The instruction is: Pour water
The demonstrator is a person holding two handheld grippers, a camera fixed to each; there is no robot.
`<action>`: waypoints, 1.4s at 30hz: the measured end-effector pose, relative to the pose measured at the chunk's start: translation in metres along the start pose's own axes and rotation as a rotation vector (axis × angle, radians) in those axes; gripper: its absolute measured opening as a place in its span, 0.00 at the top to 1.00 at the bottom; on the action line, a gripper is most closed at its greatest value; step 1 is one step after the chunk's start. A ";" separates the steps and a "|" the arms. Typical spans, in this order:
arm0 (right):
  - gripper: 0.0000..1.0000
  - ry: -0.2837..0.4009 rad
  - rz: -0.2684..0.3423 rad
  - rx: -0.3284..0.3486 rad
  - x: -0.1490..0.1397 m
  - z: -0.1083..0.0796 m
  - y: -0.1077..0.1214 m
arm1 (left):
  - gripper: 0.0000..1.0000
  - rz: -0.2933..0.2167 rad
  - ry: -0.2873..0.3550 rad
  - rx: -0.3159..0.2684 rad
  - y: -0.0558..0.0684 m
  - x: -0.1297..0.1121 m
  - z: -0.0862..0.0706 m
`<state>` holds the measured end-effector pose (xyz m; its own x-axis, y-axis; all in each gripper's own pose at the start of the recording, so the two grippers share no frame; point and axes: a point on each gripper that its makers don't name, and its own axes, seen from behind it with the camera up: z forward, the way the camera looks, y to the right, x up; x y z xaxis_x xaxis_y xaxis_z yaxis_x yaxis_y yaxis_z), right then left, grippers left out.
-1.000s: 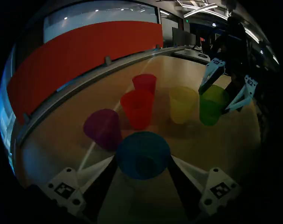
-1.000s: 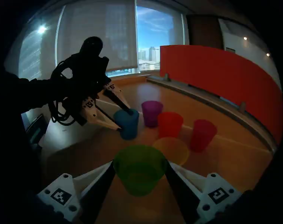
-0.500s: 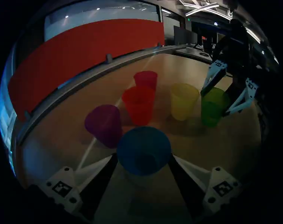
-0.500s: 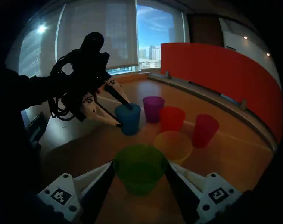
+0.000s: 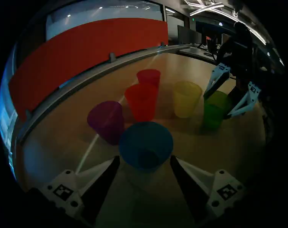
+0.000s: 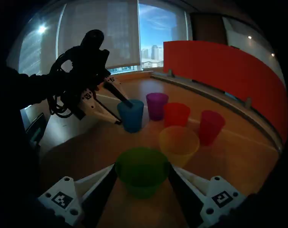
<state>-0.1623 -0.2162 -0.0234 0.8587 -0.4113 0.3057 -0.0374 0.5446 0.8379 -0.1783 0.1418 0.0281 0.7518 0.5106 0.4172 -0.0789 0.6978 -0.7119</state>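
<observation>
My left gripper (image 5: 144, 161) has its fingers closed in on the blue cup (image 5: 146, 142), one finger pressing each side just below the rim. The cup is upright at the near edge of the cluster. My right gripper (image 6: 142, 175) does the same with the green cup (image 6: 142, 169), fingers narrowed to the cup's width and gripping both sides.

From the left gripper view, the purple cup (image 5: 106, 119) stands just beyond the blue one to the left. The orange cup (image 5: 141, 100) is behind it, the red cup (image 5: 148, 78) farther still, and the yellow cup (image 5: 186, 98) to the right. All of these stand upright on the wooden counter (image 5: 227, 152).

In the right gripper view the yellow cup is just beyond the green one. I cannot tell whether either held cup has water in it, nor whether they rest on the counter or hang just above it. A red partition (image 6: 227, 72) runs along the counter's far edge.
</observation>
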 end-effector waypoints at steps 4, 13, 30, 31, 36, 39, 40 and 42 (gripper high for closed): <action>0.08 0.005 0.008 -0.003 -0.002 -0.002 0.000 | 0.02 0.002 0.001 -0.001 0.002 -0.001 -0.002; 0.06 -0.001 0.011 -0.013 -0.008 -0.009 -0.001 | 0.02 0.019 0.001 0.001 0.006 0.001 -0.003; 0.00 0.005 0.043 -0.026 -0.011 -0.021 -0.004 | 0.01 0.005 0.010 0.026 0.001 -0.001 -0.016; 0.00 0.006 0.043 -0.028 -0.011 -0.023 -0.004 | 0.01 0.004 0.011 0.028 0.000 -0.002 -0.017; 0.00 0.009 0.048 -0.043 -0.014 -0.034 -0.004 | 0.02 -0.007 0.012 0.039 -0.001 -0.007 -0.023; 0.00 0.010 0.052 -0.056 -0.018 -0.042 -0.003 | 0.02 -0.010 0.013 0.047 0.000 -0.010 -0.028; 0.00 0.011 0.054 -0.060 -0.019 -0.045 -0.004 | 0.02 -0.010 0.015 0.050 0.000 -0.010 -0.030; 0.00 0.013 0.058 -0.069 -0.021 -0.051 -0.004 | 0.02 -0.012 0.018 0.055 0.000 -0.011 -0.033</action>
<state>-0.1544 -0.1726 -0.0560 0.8626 -0.3687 0.3463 -0.0522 0.6161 0.7859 -0.1646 0.1197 0.0044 0.7647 0.4934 0.4146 -0.1059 0.7307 -0.6744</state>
